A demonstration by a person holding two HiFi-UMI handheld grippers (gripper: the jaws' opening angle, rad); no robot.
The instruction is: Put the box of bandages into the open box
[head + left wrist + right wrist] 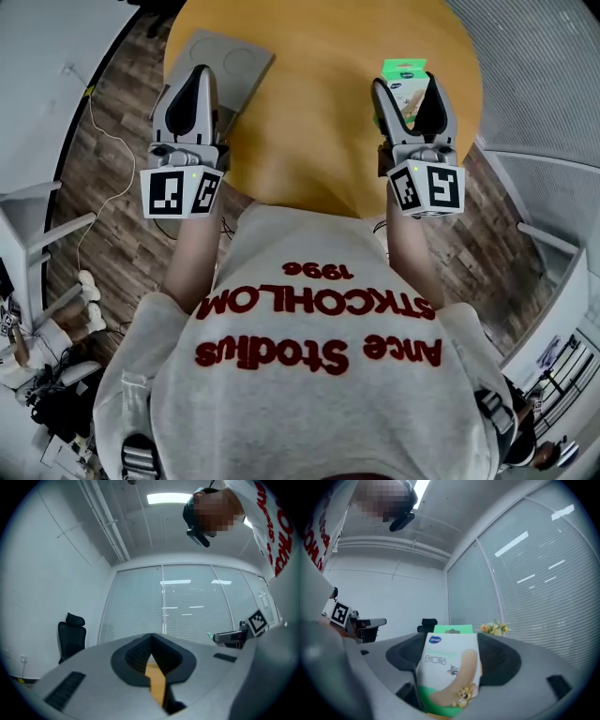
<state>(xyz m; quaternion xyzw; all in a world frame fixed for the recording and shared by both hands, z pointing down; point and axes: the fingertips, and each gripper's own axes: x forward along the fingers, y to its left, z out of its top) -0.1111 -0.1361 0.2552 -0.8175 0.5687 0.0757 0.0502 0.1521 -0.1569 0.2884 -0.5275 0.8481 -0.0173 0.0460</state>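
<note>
Left gripper (195,75) fingers meet; right gripper (410,86) fingers clamp the bandage box (404,70).

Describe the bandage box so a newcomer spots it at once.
Start at the round yellow table; over its right side, the right gripper holds the bandage box. It is the only green-and-white thing there, with a cartoon bandage on its front; the grey box at left is plain.

The round desk (319,122) lies bare across its middle, a wide open lane between the two grippers. At its far left edge a flat grey box (234,64) takes up the surface, partly under the left gripper (195,80), whose jaws are pressed together with nothing between them. The right gripper (409,89) has its jaws filled by the box of bandages (405,73).
</note>
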